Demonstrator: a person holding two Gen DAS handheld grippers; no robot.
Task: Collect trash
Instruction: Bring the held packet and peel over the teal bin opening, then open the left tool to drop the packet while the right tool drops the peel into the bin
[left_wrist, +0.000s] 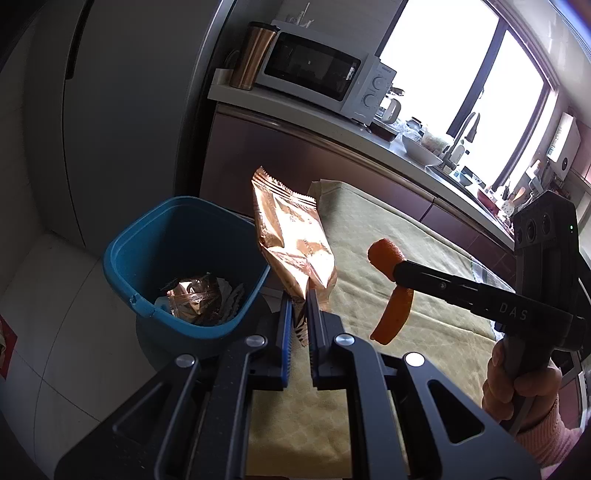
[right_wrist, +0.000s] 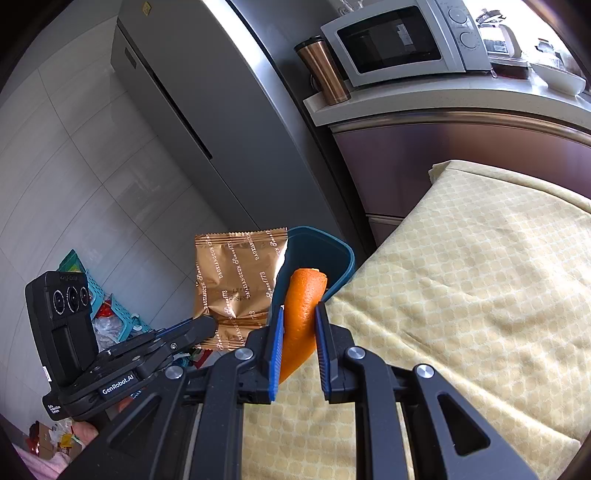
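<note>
My left gripper (left_wrist: 300, 295) is shut on a copper foil snack wrapper (left_wrist: 291, 236) and holds it upright beside the rim of a blue trash bin (left_wrist: 125, 258). The bin holds crumpled foil wrappers (left_wrist: 194, 297). My right gripper (right_wrist: 300, 314) is shut on a curved orange peel (right_wrist: 304, 299), held above the table's left edge. In the right wrist view the wrapper (right_wrist: 236, 280) and the bin (right_wrist: 332, 254) lie ahead, with the left gripper (right_wrist: 210, 325) at the wrapper's lower edge. In the left wrist view the right gripper (left_wrist: 397, 269) holds the peel (left_wrist: 395, 314) to the right of the wrapper.
A table with a yellow patterned cloth (right_wrist: 461, 277) fills the right. A grey fridge (right_wrist: 207, 110) stands behind the bin. A counter carries a microwave (left_wrist: 317, 74) and a copper tumbler (left_wrist: 255, 55). A teal basket with clutter (right_wrist: 110, 314) lies on the tiled floor.
</note>
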